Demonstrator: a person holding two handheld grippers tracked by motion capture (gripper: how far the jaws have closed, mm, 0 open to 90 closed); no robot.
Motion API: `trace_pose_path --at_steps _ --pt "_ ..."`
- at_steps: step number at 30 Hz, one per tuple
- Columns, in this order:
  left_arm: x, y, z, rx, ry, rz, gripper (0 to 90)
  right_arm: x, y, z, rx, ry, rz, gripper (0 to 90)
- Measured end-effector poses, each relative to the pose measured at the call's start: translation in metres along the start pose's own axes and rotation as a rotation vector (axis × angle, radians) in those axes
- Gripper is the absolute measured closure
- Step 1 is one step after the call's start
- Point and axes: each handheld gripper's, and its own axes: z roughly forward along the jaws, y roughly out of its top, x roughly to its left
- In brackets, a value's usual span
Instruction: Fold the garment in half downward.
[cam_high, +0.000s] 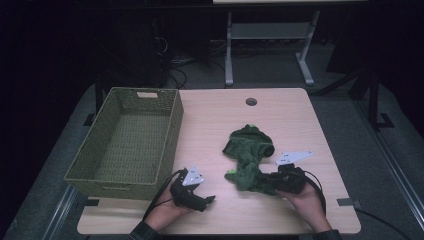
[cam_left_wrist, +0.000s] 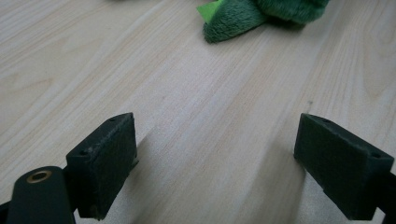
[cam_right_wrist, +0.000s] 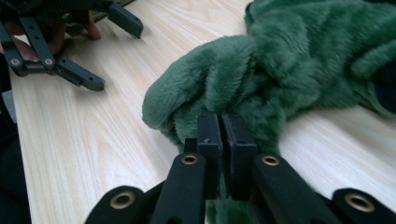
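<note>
A crumpled dark green plush cloth (cam_high: 249, 156) with small bright green patches lies on the wooden table (cam_high: 210, 115), right of centre. My right gripper (cam_high: 265, 180) comes at its near end from the right. In the right gripper view the right gripper (cam_right_wrist: 222, 126) is shut on a fold of the green plush cloth (cam_right_wrist: 289, 70). My left gripper (cam_high: 206, 194) rests low over the table near the front edge, left of the cloth, and its jaws stand wide apart. Bare wood lies between the left gripper (cam_left_wrist: 215, 140) pads, with the cloth's end (cam_left_wrist: 243, 14) farther ahead.
An olive woven basket (cam_high: 174, 135) stands on the left side of the table, with nothing inside it. A round cable hole (cam_high: 251, 101) sits near the table's far edge. In the right gripper view the left gripper (cam_right_wrist: 112, 51) shows at upper left, held by a hand.
</note>
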Motion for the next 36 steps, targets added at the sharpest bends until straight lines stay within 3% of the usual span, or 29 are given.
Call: trace_pose_path --at_steps 5,9,12,17,24,29,36 --pt "0.0 0.0 0.0 0.0 0.0 0.0 12.4 -0.002 0.003 0.012 0.028 -0.004 -0.009 86.4" --pt "0.0 0.0 0.0 0.001 0.0 0.0 12.4 -0.002 0.002 0.014 0.056 -0.04 -0.006 81.8" --pt "0.0 0.0 0.0 0.0 0.0 0.0 12.3 -0.003 0.003 0.004 0.036 -0.063 -0.001 77.1" --pt "0.0 0.0 0.0 -0.002 0.0 0.0 12.3 0.001 0.014 -0.016 -0.026 -0.096 -0.027 79.3" --pt "0.0 0.0 0.001 -0.01 0.001 -0.006 12.4 0.007 0.03 -0.009 -0.054 -0.078 -0.067 88.6" --pt "0.0 0.0 0.0 0.0 0.0 0.001 12.4 0.004 0.03 0.016 0.008 -0.071 -0.071 89.3" --pt "-0.001 0.0 0.0 -0.002 0.004 -0.004 12.4 -0.001 0.02 0.043 0.125 -0.122 -0.101 89.9"
